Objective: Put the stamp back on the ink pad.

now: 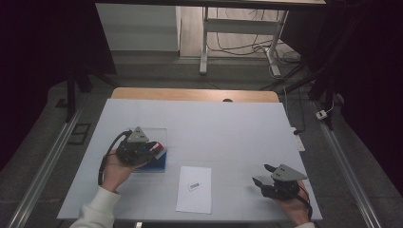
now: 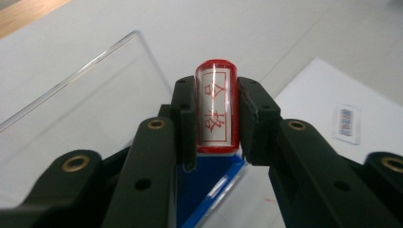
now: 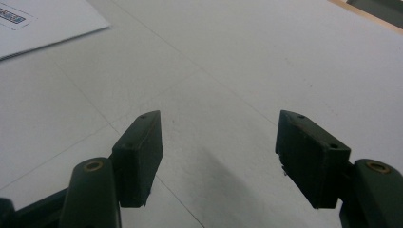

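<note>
My left gripper (image 2: 216, 114) is shut on a red-and-white cylindrical stamp (image 2: 216, 107) with red characters on its side. The stamp hangs over a blue tray (image 2: 209, 183) that has a clear plastic lid (image 2: 90, 109) beside it. From above, the left gripper (image 1: 159, 148) is over the blue tray (image 1: 159, 164) at the table's left. A white sheet of paper (image 1: 194, 188) with a barcode label (image 1: 195, 186) lies in the front middle. My right gripper (image 1: 263, 175) rests at the front right, jaws open and apart, with nothing between its fingers (image 3: 140, 152).
The white table top (image 1: 228, 128) has a wooden edge (image 1: 195, 94) at the far side. A table frame (image 1: 237, 33) and cables stand on the floor beyond. The paper's corner (image 3: 43, 23) lies far left of the right gripper.
</note>
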The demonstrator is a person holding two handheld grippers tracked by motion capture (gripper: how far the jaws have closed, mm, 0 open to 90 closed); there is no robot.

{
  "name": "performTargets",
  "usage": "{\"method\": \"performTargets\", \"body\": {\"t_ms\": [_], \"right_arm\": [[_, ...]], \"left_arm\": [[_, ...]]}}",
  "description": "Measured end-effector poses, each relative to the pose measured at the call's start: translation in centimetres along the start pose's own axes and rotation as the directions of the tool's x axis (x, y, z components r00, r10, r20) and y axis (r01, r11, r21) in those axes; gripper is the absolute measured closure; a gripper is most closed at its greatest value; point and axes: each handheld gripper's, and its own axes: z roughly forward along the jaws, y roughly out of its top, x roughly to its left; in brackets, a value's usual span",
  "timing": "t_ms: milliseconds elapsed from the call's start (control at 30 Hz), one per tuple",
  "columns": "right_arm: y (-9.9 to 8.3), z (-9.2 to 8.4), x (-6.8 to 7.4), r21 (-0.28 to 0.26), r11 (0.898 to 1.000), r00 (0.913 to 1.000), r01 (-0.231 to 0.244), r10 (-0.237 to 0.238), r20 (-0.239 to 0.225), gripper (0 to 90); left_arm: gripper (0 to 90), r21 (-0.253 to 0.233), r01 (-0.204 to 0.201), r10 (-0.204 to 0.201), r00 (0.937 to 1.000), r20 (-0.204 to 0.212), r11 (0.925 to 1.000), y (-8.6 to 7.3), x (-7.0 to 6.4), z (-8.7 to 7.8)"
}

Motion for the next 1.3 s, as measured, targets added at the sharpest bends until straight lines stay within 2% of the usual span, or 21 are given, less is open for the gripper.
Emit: {"method": "performTargets", "body": {"t_ms": [233,367,433,667,900,1133,1300], "right_arm": [[0.0,0.0,0.0,-0.005,1.000,1.0000,-0.003,0.003,-0.003,32.2],[0.0,0.0,0.0,0.000,1.000,1.0000,-0.001,0.001,-0.002,32.2],[0.0,0.0,0.0,0.000,1.000,1.0000,-0.001,0.001,-0.002,32.2],[0.0,0.0,0.0,-0.002,1.000,1.0000,-0.005,0.005,-0.003,32.2],[0.0,0.0,0.0,-0.002,1.000,1.0000,-0.007,0.007,-0.003,32.2],[0.0,0.0,0.0,-0.002,1.000,1.0000,-0.005,0.005,-0.002,32.2],[0.0,0.0,0.0,-0.002,1.000,1.0000,-0.006,0.006,-0.003,32.2]], "left_arm": [[70.6,0.029,0.030,-0.028,0.9986,-0.044,0.9991,-0.9,1.1,0.5],[70.6,0.047,0.047,-0.044,0.9976,-0.053,0.9978,-1.4,1.7,0.7],[70.6,0.072,0.046,-0.042,0.9973,-0.060,0.9963,-1.6,1.9,0.9],[70.6,0.154,0.056,-0.042,0.9948,-0.093,0.9865,-2.0,2.4,1.3],[70.6,0.205,0.050,-0.032,0.9951,-0.094,0.9776,-2.3,2.5,1.7],[70.4,0.217,0.048,-0.028,0.9952,-0.094,0.9749,-2.4,2.4,2.0],[68.9,0.205,0.048,-0.030,0.9953,-0.092,0.9776,-2.5,2.4,2.0]]}}
